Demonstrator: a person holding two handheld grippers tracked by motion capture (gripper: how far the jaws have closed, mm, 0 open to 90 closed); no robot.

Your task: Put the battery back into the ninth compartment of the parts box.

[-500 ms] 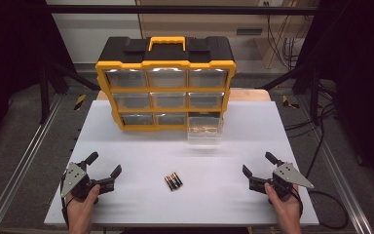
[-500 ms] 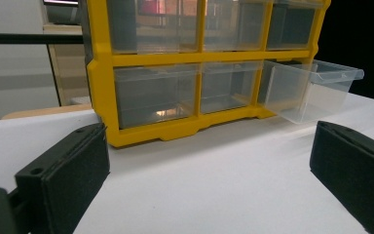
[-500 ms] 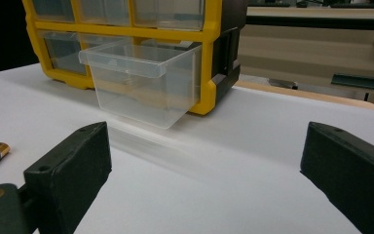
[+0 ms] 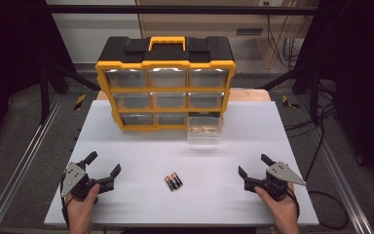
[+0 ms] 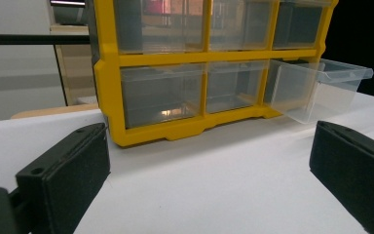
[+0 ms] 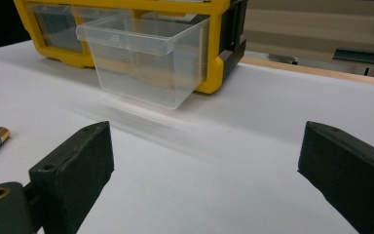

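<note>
The left gripper point(image 4: 101, 165) is held at the lower left of the high view, jaws spread wide with nothing between them; the right gripper point(image 4: 254, 165) is held at the lower right, likewise spread and empty. Between them, at lower centre, three batteries point(image 4: 173, 181) are laid side by side on the white bench point(image 4: 141, 204). Farther up, a clear drawer point(image 4: 205, 131) is pulled out of the yellow organiser point(image 4: 165, 63) at its bottom right.

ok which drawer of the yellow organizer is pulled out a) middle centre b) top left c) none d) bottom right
d: the clear drawer at the bottom right of the organizer juts out over the table, while the other drawers sit flush in the frame.
</note>
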